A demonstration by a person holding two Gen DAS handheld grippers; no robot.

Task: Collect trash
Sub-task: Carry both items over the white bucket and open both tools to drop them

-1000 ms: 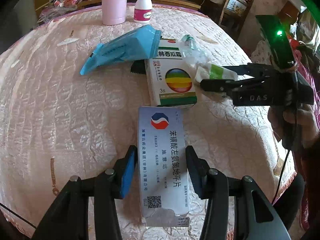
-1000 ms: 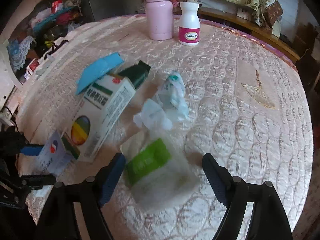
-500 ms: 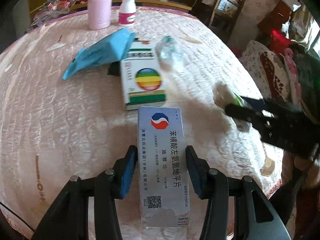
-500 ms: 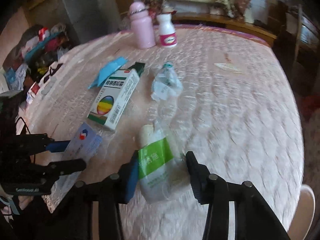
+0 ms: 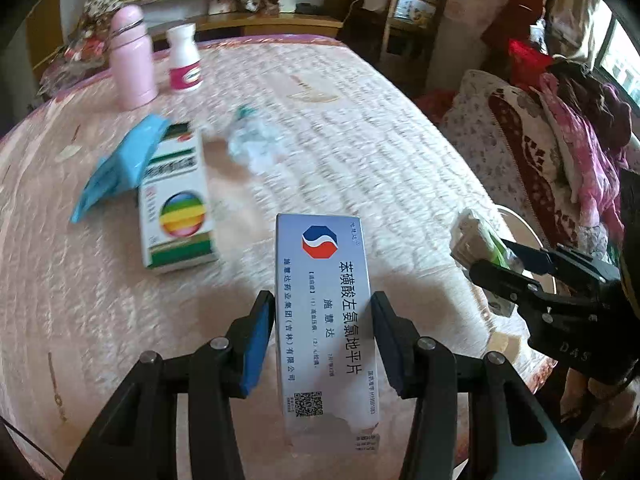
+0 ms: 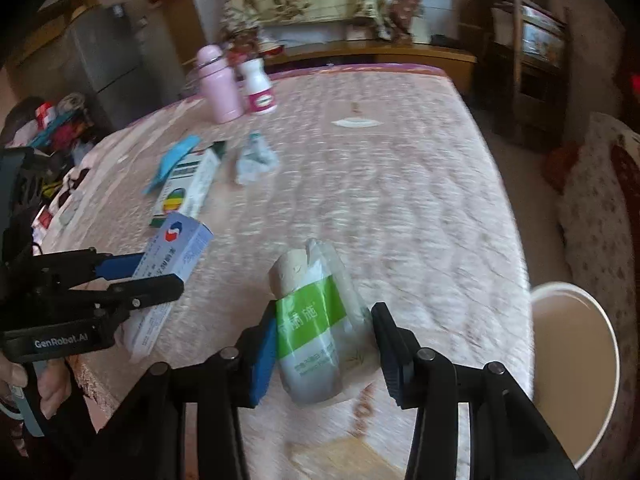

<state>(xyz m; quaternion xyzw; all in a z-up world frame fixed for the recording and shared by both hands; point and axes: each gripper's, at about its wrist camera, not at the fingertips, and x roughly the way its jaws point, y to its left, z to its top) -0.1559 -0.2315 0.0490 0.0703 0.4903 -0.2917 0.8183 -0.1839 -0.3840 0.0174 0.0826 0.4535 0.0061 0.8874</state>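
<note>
My left gripper [image 5: 322, 336] is shut on a pale blue medicine box [image 5: 326, 312] with a red and blue logo, held above the table's near edge; it also shows in the right wrist view [image 6: 172, 264]. My right gripper [image 6: 324, 344] is shut on a clear tissue pack with a green label [image 6: 316, 320], held over the table's near right edge; the pack shows in the left wrist view [image 5: 480, 240]. A white bin [image 6: 576, 364] stands on the floor to the right of the table.
On the pink quilted table [image 5: 360, 140] lie a white and green box with a rainbow circle [image 5: 176, 200], a blue packet [image 5: 120, 164] and a crumpled clear wrapper [image 5: 252, 140]. A pink flask [image 5: 132, 60] and a white bottle [image 5: 184, 60] stand at the back.
My right gripper closed on the tissue pack, lifted it and carried it back to the right, toward the bin. My left gripper pulled back with the blue box held.
</note>
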